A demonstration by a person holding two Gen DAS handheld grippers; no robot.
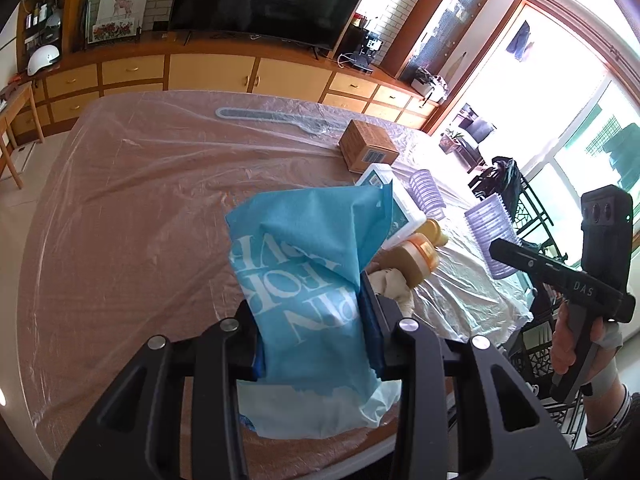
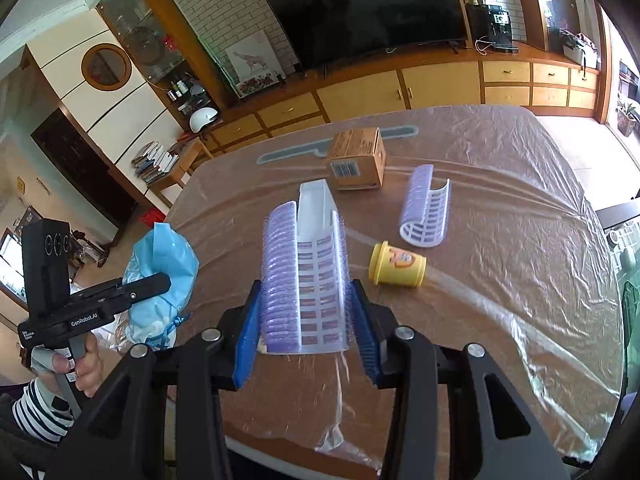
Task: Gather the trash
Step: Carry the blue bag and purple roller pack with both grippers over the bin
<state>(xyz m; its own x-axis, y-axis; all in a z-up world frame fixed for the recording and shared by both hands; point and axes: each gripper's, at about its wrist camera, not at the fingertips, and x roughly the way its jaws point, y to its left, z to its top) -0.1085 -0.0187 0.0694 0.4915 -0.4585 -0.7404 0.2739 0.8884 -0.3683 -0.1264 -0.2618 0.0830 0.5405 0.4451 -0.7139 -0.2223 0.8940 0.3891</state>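
My left gripper (image 1: 312, 320) is shut on a crumpled blue plastic bag (image 1: 308, 256) with white lettering, held above the table's near edge. In the right wrist view that bag (image 2: 160, 264) hangs at the left in the left gripper (image 2: 162, 280). My right gripper (image 2: 306, 320) is shut on a purple and white bristled plastic half-tube (image 2: 308, 276). A second such half-tube (image 2: 426, 212) and a yellow cup (image 2: 398, 266) on its side lie on the table. From the left wrist view the right gripper (image 1: 500, 250) holds its half-tube (image 1: 490, 232) at the right.
A cardboard box (image 2: 358, 160), a white box (image 1: 396, 204) and a long grey strip (image 1: 272, 118) lie on the table under clear plastic sheeting (image 1: 140, 200). A crumpled tissue (image 1: 394, 284) sits by the yellow cup (image 1: 418, 258). A black bag (image 1: 504, 176) hangs past the table's right side.
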